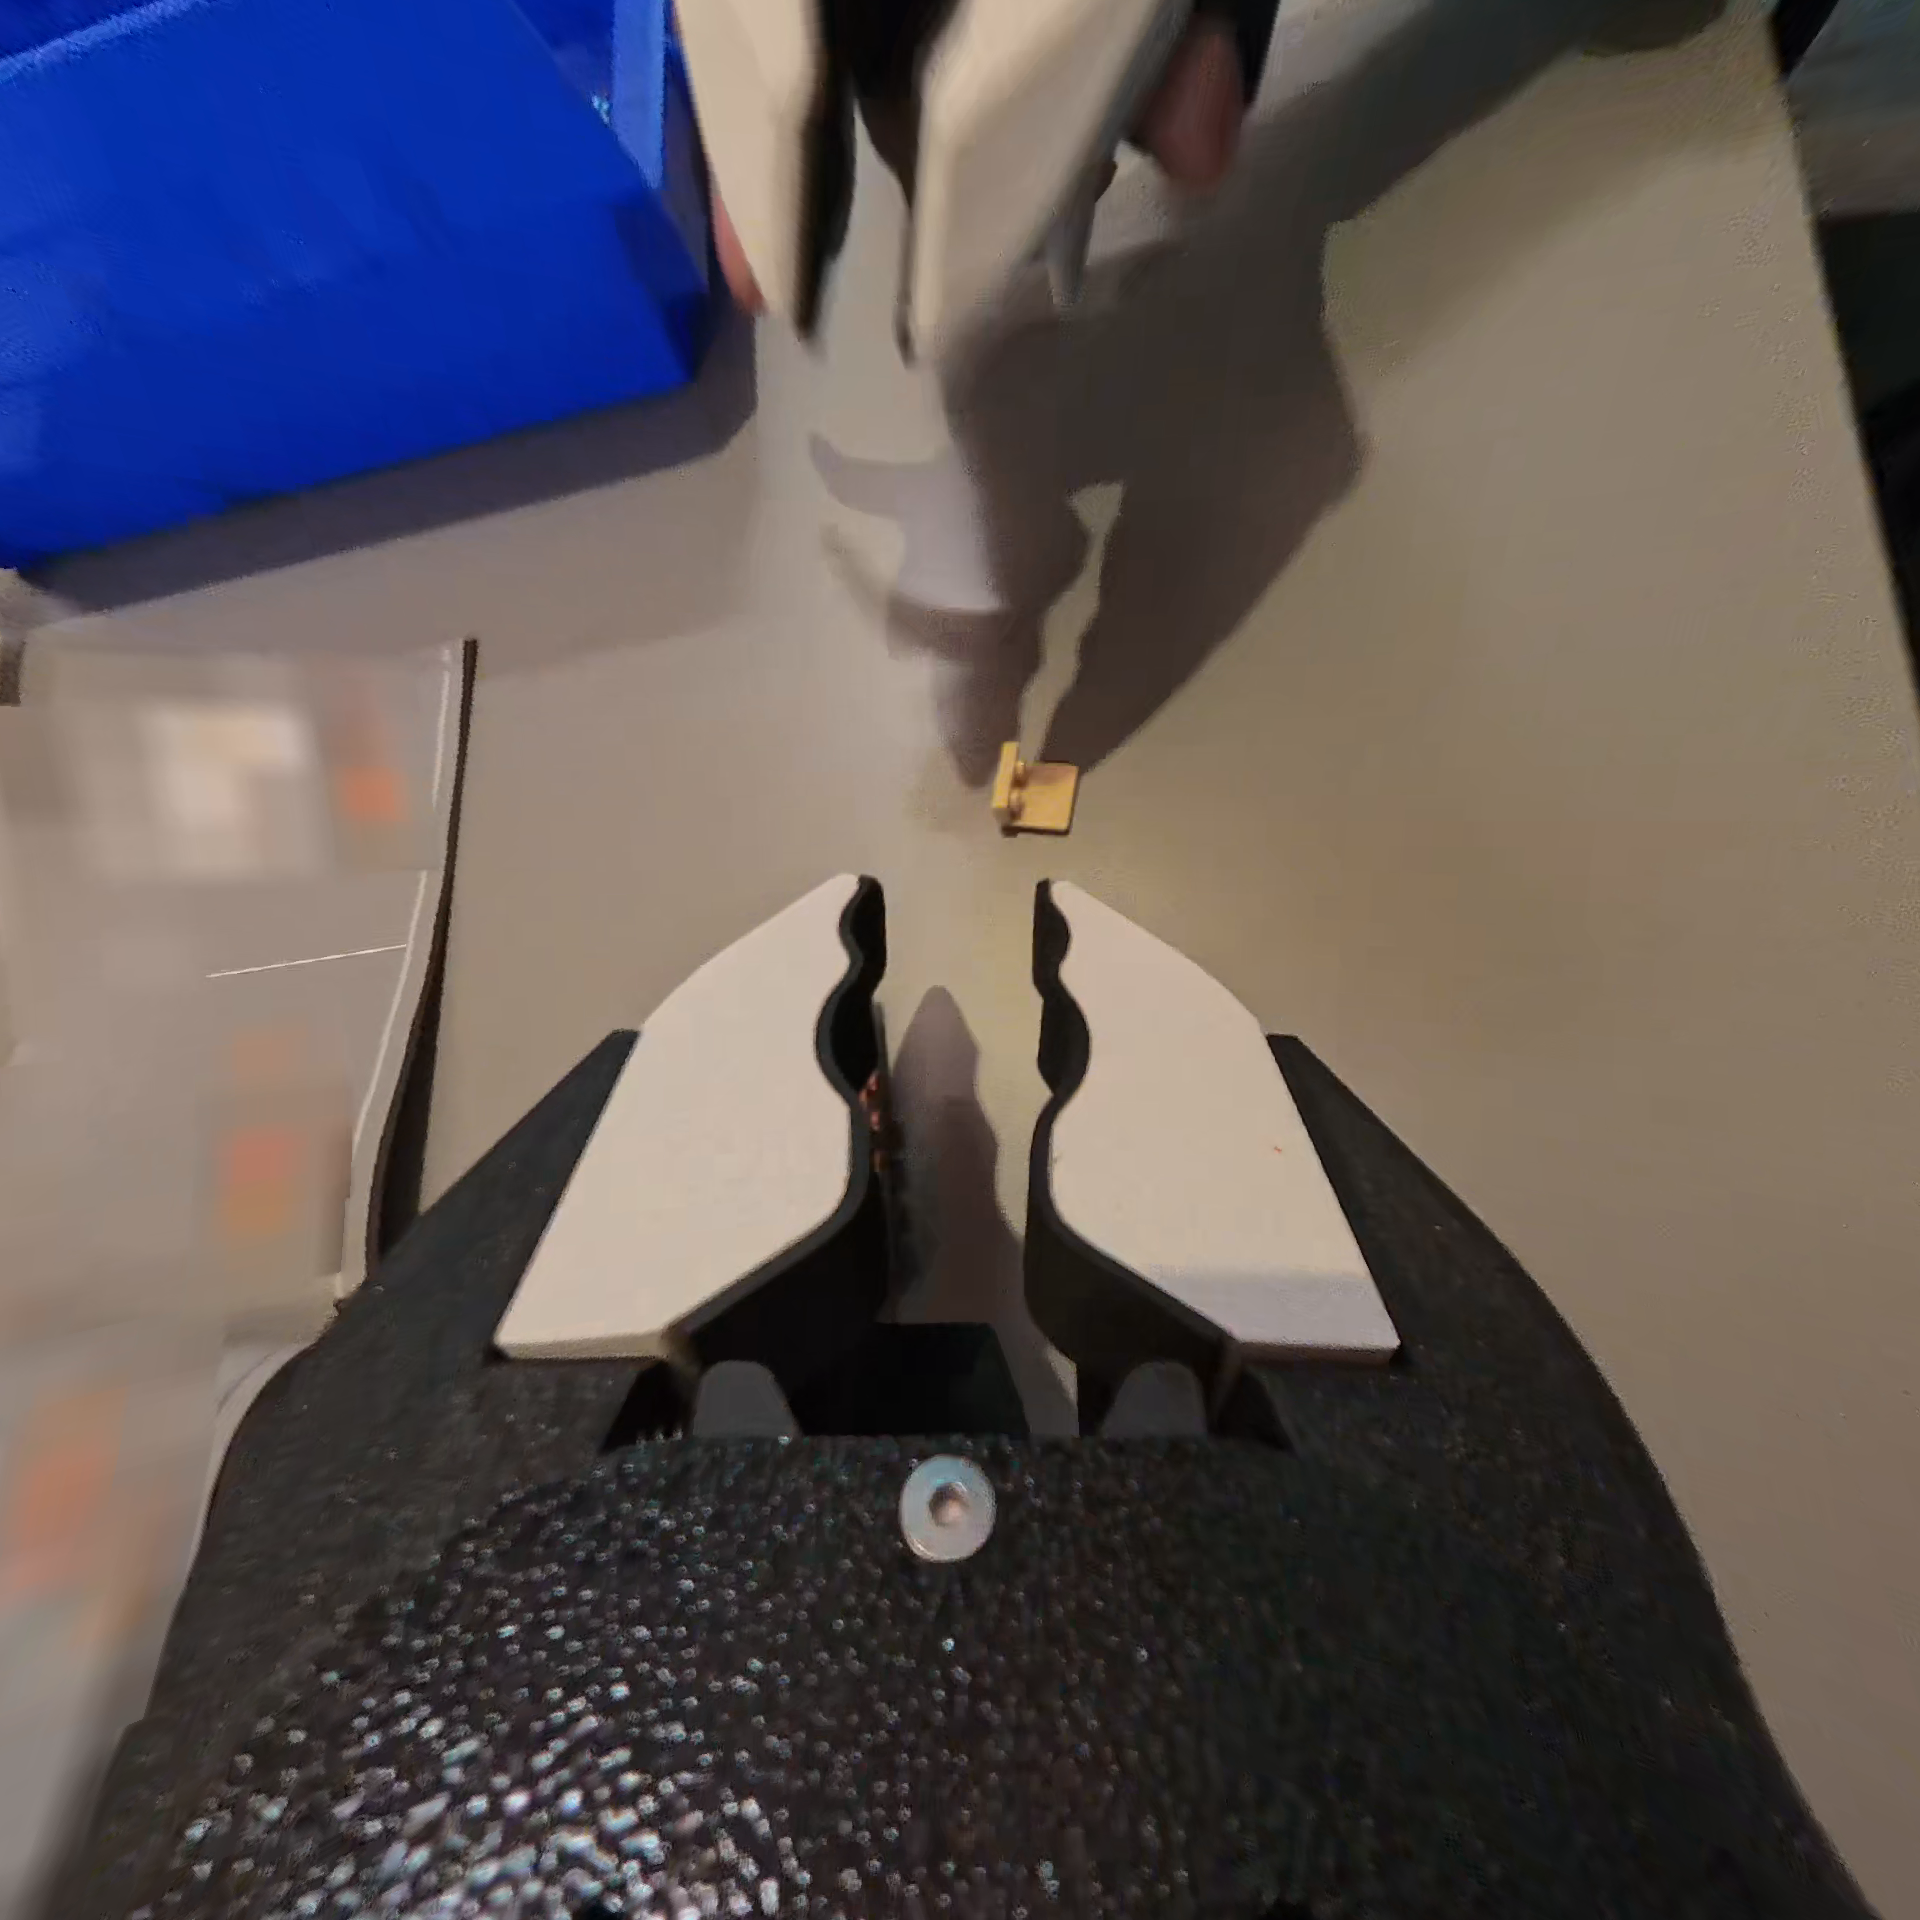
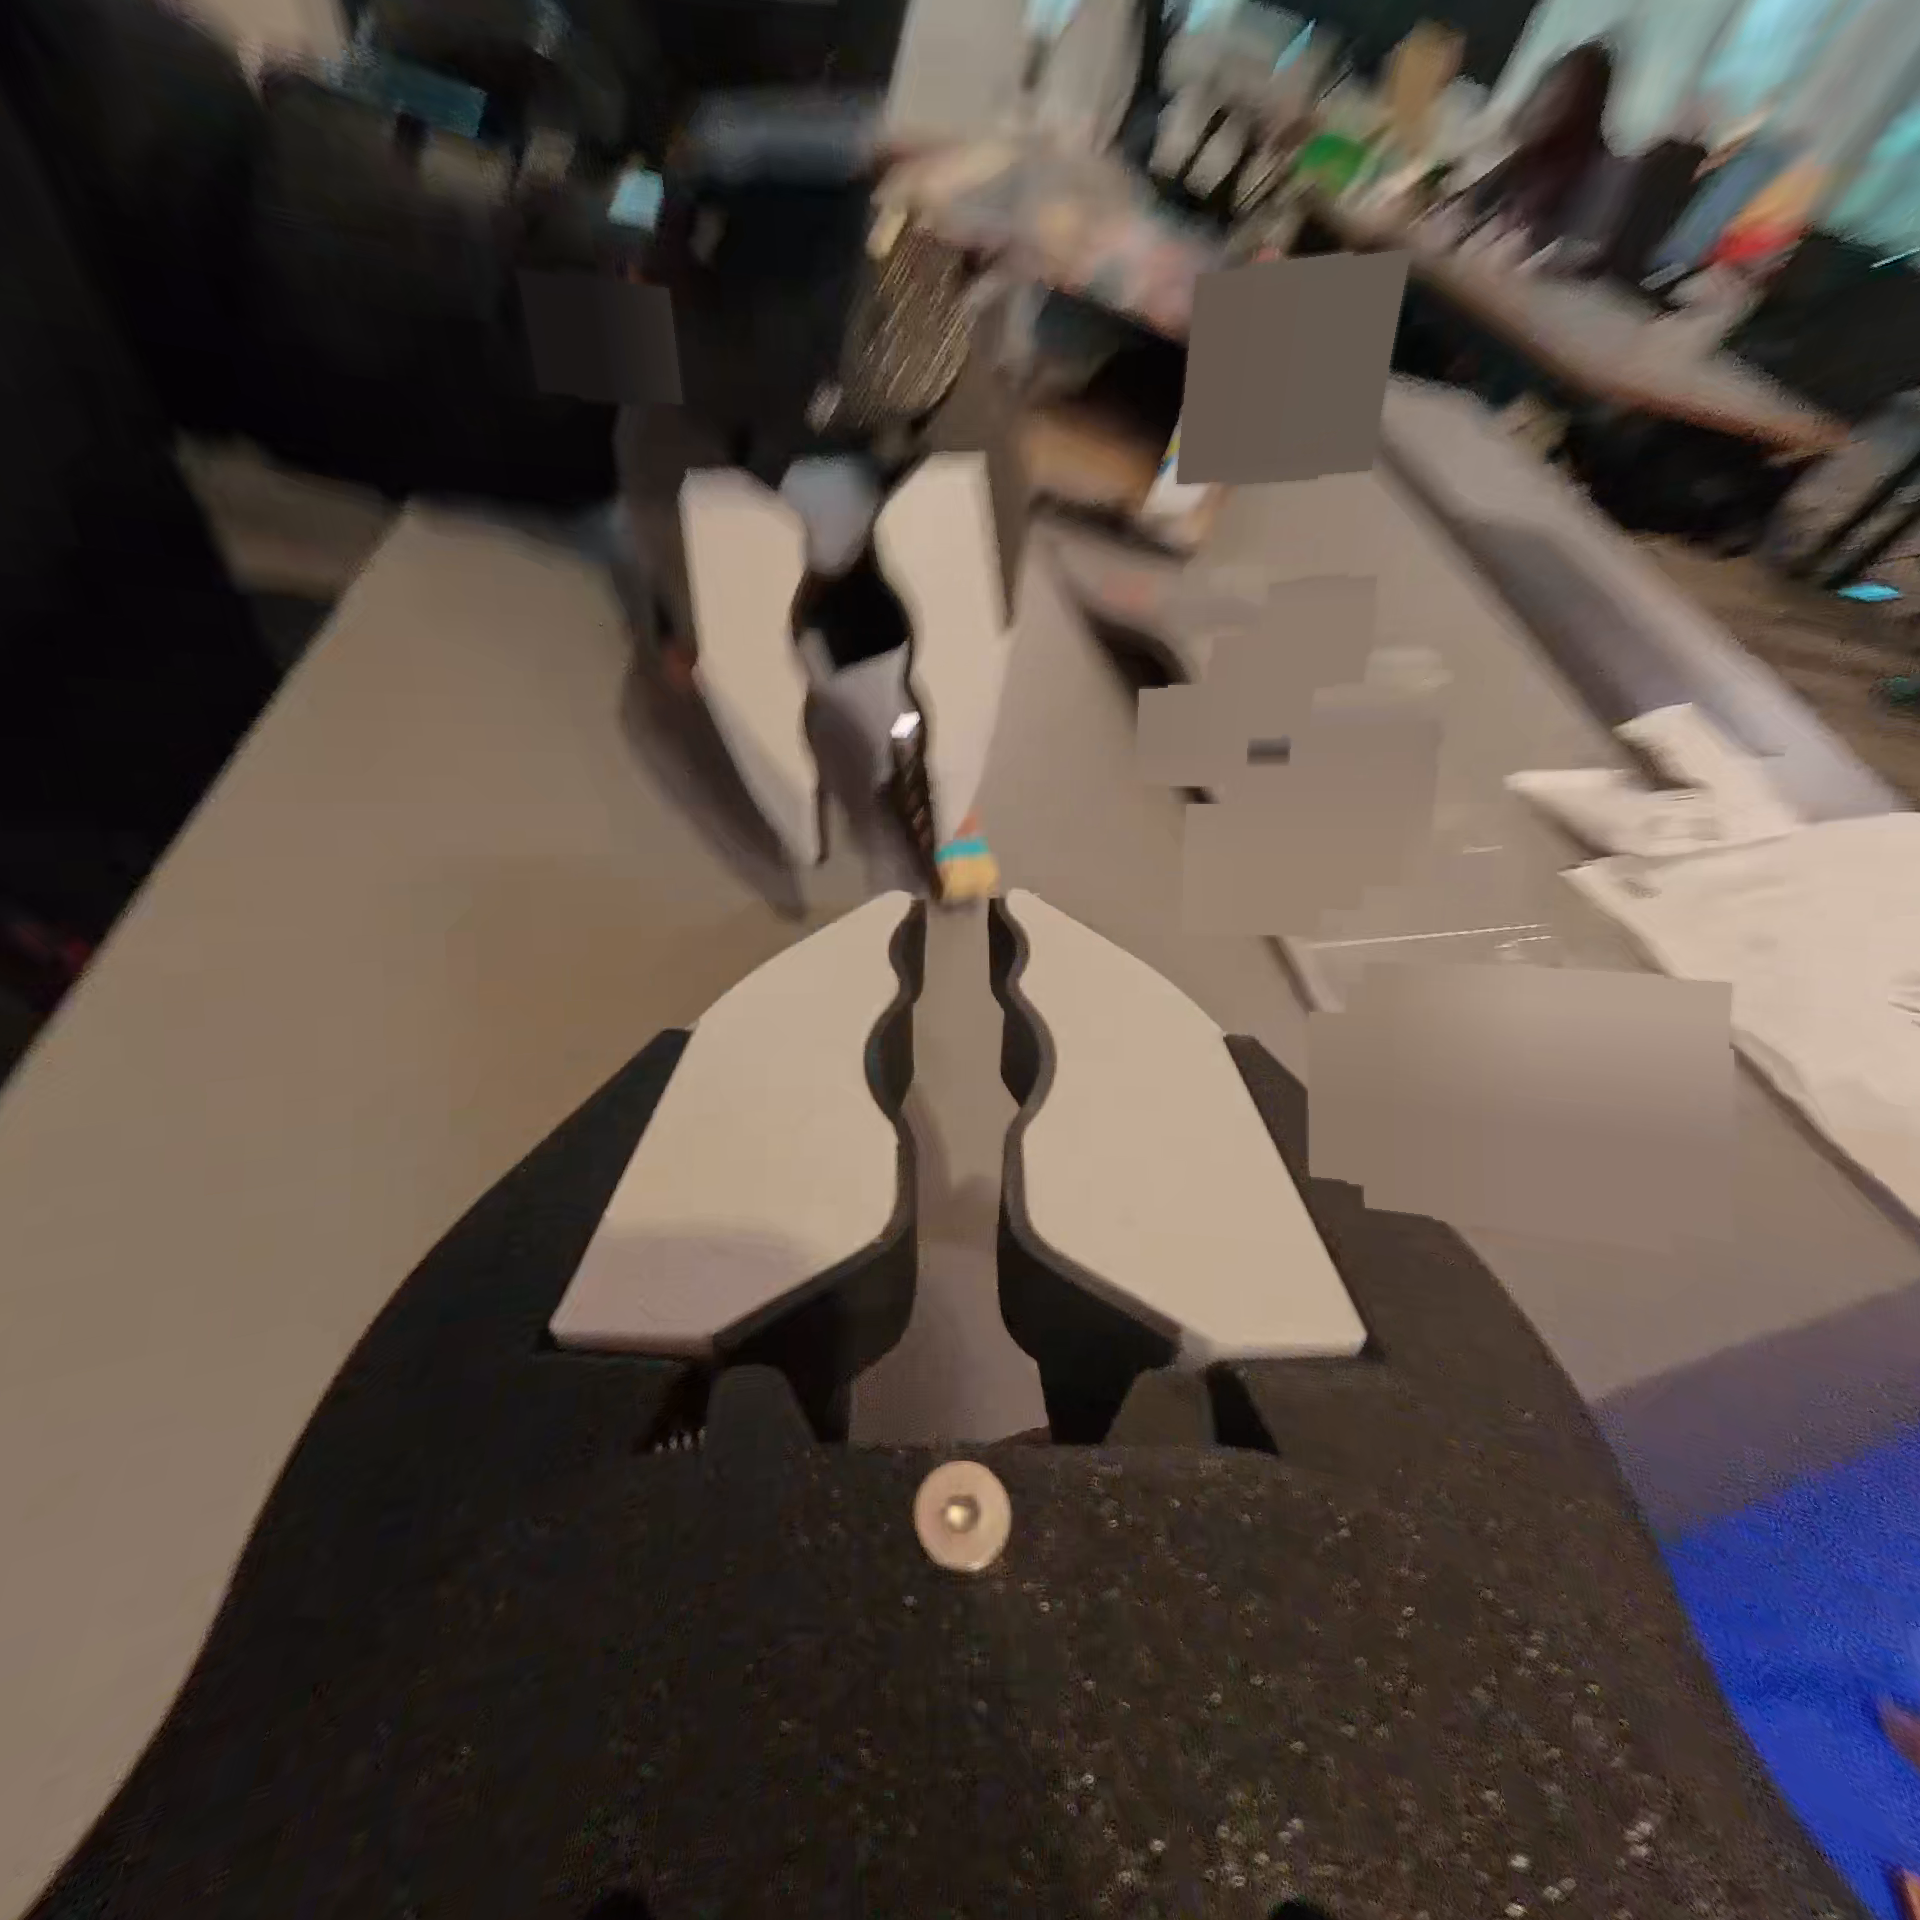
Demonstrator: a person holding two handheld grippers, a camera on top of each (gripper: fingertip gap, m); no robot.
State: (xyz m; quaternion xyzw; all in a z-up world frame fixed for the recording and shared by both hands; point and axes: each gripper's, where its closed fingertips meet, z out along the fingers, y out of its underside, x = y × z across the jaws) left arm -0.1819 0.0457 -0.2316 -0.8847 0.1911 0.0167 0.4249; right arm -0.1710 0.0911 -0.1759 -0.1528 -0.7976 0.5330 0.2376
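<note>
My left gripper (image 1: 958, 883) hovers with jaws open and empty, just short of a small flat brass-yellow plate (image 1: 1039, 800) lying on the beige counter (image 1: 1455, 727). My right gripper (image 2: 956, 902), jaws narrowly apart and gripping nothing, hangs beside the blue plastic bin (image 1: 312, 260).

Both wrist cameras sit low over the table (image 1: 1455, 935), apparently facing each other.

The large blue plastic bin (image 1: 260, 291) is cut off by the left wrist view's top and left edges. The other gripper (image 1: 862, 332) there is smeared by motion, its fingertips unclear. The crowded room background (image 2: 1143, 187) in the right wrist view is too blurred to read.
</note>
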